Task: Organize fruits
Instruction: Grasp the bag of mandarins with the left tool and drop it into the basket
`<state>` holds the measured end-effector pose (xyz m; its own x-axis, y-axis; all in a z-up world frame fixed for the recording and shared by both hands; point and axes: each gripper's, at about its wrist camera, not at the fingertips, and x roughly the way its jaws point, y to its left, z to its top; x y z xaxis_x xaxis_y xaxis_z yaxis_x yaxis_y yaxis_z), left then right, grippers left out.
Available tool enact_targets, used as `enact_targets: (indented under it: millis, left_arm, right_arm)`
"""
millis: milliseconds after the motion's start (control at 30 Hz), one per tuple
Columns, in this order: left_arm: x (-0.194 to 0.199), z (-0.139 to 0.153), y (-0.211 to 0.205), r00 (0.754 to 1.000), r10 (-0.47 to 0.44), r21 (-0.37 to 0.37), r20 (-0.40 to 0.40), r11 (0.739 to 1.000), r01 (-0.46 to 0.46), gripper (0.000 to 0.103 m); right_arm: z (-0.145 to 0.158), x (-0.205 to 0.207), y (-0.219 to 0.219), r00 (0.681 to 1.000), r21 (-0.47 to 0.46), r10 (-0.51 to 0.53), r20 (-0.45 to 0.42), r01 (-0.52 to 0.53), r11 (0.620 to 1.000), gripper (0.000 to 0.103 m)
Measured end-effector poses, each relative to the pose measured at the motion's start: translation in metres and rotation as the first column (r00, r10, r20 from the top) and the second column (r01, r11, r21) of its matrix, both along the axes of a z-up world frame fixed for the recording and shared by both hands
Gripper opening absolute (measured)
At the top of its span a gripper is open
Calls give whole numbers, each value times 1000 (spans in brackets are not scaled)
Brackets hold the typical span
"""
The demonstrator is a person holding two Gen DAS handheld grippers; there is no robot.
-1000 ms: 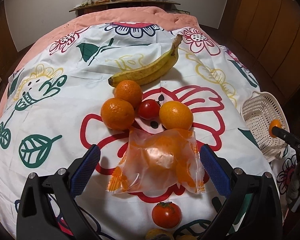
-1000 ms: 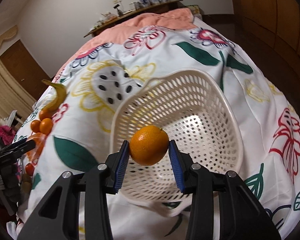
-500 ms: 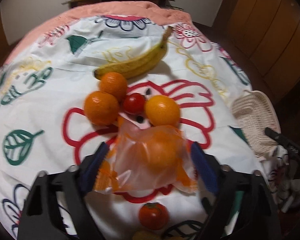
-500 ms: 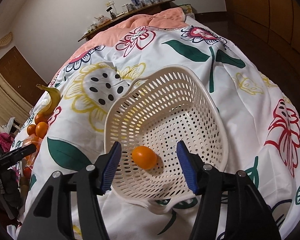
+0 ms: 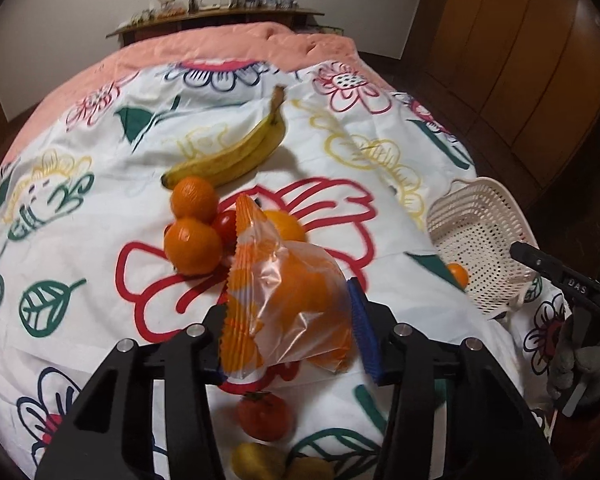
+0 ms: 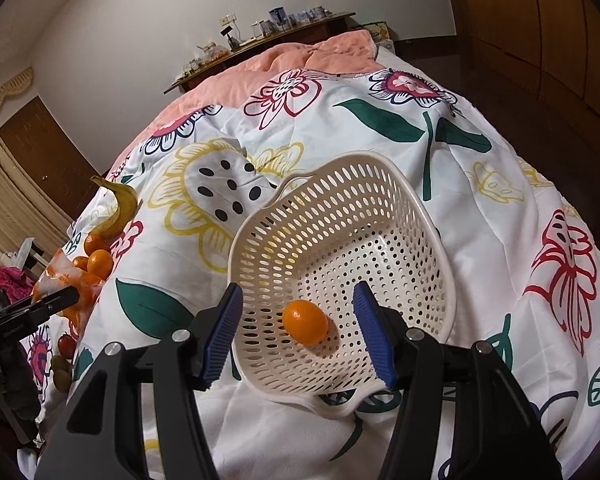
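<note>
My left gripper (image 5: 290,330) is shut on a clear plastic bag of oranges (image 5: 288,296) and holds it raised off the bedspread. Behind it lie two oranges (image 5: 192,246), a third orange (image 5: 286,228), a small tomato (image 5: 225,222) and a banana (image 5: 236,152). Another tomato (image 5: 263,416) lies below the bag. My right gripper (image 6: 298,332) is open above the white perforated basket (image 6: 380,208). One orange (image 6: 305,322) lies inside the basket, clear of both blue pads.
The floral bedspread (image 5: 80,240) covers the bed, with a pink blanket (image 5: 220,48) and a cluttered shelf (image 5: 220,8) behind. Yellowish fruits (image 5: 260,460) sit at the near edge. Wooden wardrobe doors (image 5: 520,60) stand to the right. The basket (image 5: 476,236) sits at the bed's right edge.
My left gripper closed on the bag and lifted it. My right gripper opened and the orange dropped into the basket, then the gripper drew back slightly.
</note>
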<state>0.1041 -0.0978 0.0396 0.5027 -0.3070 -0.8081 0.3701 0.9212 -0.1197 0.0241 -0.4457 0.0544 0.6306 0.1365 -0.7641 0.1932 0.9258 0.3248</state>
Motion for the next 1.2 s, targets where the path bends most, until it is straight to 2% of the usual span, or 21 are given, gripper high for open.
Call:
enact_targets:
  millis: [267,400,800,1067,1100,1133,1200]
  left_arm:
    - [-19,29,-37,994,-81,25,70,997,80,47]
    - [-24,38,-69,985,-149,44,87,988,145,47]
    - [-18,20,-166,956,-289,102,44,953,284,47]
    - [-14,9,-217,940,-339,159,44,931,329,47]
    - [-14,8,-224,938,-343,164,50,929,331,51]
    - [-14,9,-229,938,-341,163,59,930,328,61]
    - [-15,14,-232,941,-330,148,77,937,317,70]
  right_arm:
    - [5,-9,-13,999,18,-28,33,27,999,58]
    - [5,-14,-23,998,32,-52,44,50,998,58]
    - [-1,-25,-43,995,52,-86,52,84,995,58]
    - [-1,-30,-48,993,77,-92,69,87,993,58]
    - [0,-31,-49,993,82,-95,74,89,993,58]
    - [1,-32,-50,992,82,-99,79,92,992,58]
    - [4,-35,-54,989,73,-115,90,109,991,58]
